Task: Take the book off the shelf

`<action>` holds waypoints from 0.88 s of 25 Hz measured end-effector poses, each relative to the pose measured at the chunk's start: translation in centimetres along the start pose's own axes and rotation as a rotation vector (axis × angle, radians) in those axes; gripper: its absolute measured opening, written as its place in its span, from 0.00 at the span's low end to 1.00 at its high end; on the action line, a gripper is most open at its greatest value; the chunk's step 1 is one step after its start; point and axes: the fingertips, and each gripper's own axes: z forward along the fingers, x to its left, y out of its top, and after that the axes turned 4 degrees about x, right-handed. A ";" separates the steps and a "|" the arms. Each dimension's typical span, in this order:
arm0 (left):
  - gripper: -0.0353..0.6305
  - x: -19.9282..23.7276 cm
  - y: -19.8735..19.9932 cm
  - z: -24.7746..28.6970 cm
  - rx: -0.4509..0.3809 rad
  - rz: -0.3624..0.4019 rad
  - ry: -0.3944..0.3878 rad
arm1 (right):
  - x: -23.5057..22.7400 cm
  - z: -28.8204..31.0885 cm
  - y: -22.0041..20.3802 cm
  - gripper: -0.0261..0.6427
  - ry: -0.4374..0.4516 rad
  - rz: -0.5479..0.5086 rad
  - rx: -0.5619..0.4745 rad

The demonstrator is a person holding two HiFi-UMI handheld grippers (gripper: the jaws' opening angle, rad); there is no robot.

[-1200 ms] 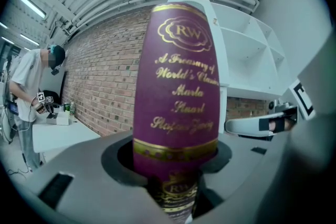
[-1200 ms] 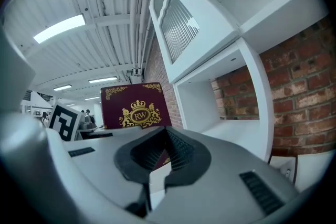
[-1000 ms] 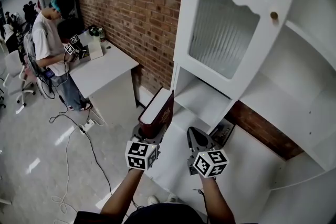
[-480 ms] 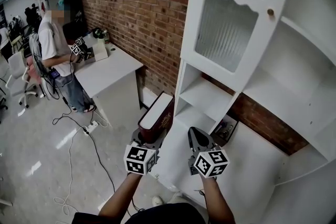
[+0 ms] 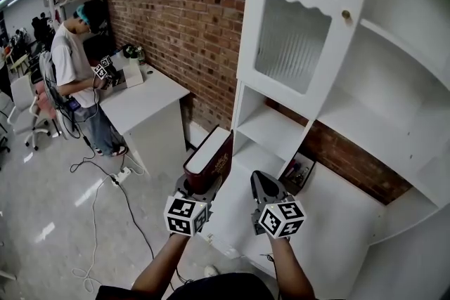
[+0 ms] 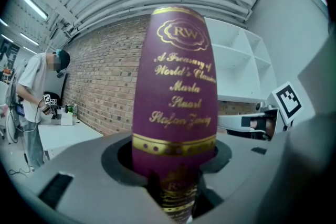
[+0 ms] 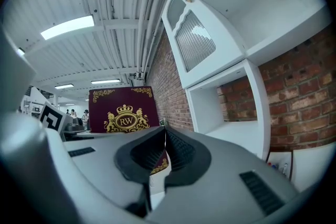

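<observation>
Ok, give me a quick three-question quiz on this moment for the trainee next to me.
1. Multiple choice: what is between the jaws of the left gripper?
A) a mug
B) a maroon book
C) nothing

2. True or false: the book is resting on a shelf of the white cabinet.

3. Fill in: the jaws of the right gripper are ____, with nothing between them.

Key
1. B.
2. False: the left gripper holds it in the air, clear of the cabinet.
3. shut.
</observation>
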 end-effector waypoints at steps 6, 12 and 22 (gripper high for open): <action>0.41 -1.4 0.1 0.3 0.000 0.017 -0.003 | -0.8 -1.2 0.3 0.07 0.003 -0.005 -0.002; 0.41 -3.0 0.6 0.0 0.001 0.017 0.011 | -1.0 -2.4 0.9 0.07 0.025 -0.014 0.005; 0.41 -6.6 0.4 -1.8 -0.001 0.038 0.048 | -0.9 -5.6 0.9 0.07 0.069 -0.016 0.011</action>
